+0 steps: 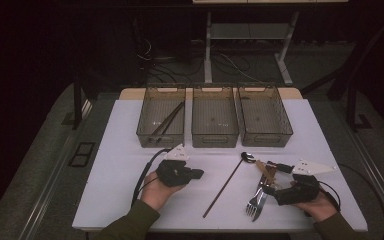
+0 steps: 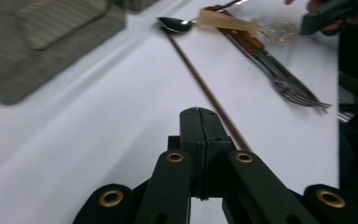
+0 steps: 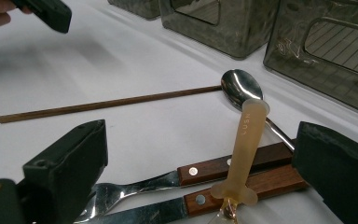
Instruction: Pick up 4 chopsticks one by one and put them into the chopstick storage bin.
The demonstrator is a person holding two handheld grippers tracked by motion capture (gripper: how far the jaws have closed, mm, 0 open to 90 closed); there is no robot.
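A white table (image 1: pixel 130 150) seen from above, a person's hands each holding a black two-jaw gripper. The left gripper (image 1: pixel 196 174) rests low on the table, its jaws pressed fully together with nothing between them; in the left gripper view the tip sits just beside one long brown chopstick (image 1: pixel 224 186), whether touching cannot be told. To its right lies the cutlery: one metal spoon (image 1: pixel 248 157), two wooden-handled forks (image 1: pixel 256 200) side by side, and one pale translucent spoon (image 3: pixel 244 144) lying across their handles. The right gripper (image 1: pixel 269 189) hovers at this pile with jaws spread wide, empty, the pale spoon and fork handles between them. Beyond both grippers stand three clear bins (image 1: pixel 215 117) in a row; the leftmost holds dark chopsticks (image 1: pixel 168 120), number unclear.
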